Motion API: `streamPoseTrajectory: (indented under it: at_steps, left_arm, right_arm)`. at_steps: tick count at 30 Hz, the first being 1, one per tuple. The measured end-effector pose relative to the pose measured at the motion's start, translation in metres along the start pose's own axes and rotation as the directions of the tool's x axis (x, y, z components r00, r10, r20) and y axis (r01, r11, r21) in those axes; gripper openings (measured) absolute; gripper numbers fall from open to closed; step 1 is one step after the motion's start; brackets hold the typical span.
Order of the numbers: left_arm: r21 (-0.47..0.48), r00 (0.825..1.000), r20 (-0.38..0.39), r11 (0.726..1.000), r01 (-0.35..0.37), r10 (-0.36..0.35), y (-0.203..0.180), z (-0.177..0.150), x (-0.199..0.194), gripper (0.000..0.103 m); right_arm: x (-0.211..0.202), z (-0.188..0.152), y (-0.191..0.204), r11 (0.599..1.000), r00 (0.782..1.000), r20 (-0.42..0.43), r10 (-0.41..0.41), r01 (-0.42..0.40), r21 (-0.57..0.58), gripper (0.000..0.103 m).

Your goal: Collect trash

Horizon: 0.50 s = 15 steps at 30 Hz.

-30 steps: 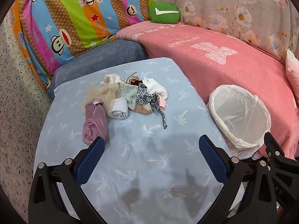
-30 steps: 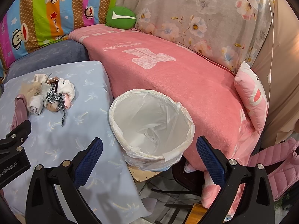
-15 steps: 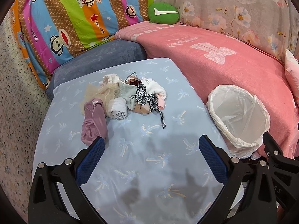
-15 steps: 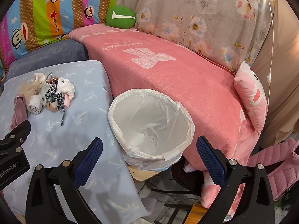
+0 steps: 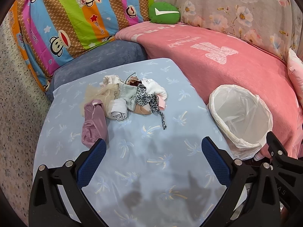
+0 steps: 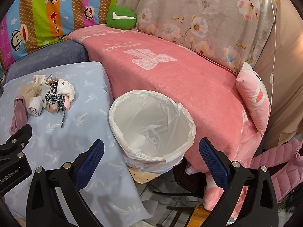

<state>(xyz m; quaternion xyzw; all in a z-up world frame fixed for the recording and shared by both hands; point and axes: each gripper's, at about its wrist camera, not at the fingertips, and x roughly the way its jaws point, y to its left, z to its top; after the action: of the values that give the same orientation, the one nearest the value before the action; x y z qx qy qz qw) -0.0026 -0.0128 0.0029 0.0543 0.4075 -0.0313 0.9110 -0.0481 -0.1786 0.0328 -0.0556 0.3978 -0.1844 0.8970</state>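
Note:
A pile of small cloth scraps (image 5: 130, 98) lies on the light blue table (image 5: 151, 160): a mauve piece (image 5: 93, 124), a white roll, a leopard-print strip (image 5: 149, 102) and a white wad. The pile also shows in the right wrist view (image 6: 49, 94). A bin lined with a white bag (image 5: 240, 117) stands at the table's right edge and looks empty (image 6: 151, 124). My left gripper (image 5: 153, 151) is open and empty, above the table short of the pile. My right gripper (image 6: 151, 157) is open and empty, over the bin's near rim.
A pink blanket (image 6: 170, 66) covers the sofa behind the bin. A striped monkey-print cushion (image 5: 72, 19), a green pillow (image 5: 163, 12) and a grey-blue cushion (image 5: 102, 56) lie behind the table. A pink pillow (image 6: 253, 98) and chair legs (image 6: 180, 194) are at right.
The left gripper has drawn back slightly from the pile. The right gripper has barely moved. Both stay open.

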Motion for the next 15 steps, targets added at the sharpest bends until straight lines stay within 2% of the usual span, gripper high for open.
streamPoseTrajectory:
  at_steps: [15]
  left_arm:
    - [-0.001, 1.000, 0.000, 1.000, 0.000, 0.000, -0.0003, -0.0004, 0.0002, 0.096]
  right_arm:
    - [0.0002, -0.0002, -0.0025, 1.000, 1.000, 0.001, -0.003, 0.003, -0.001, 0.097]
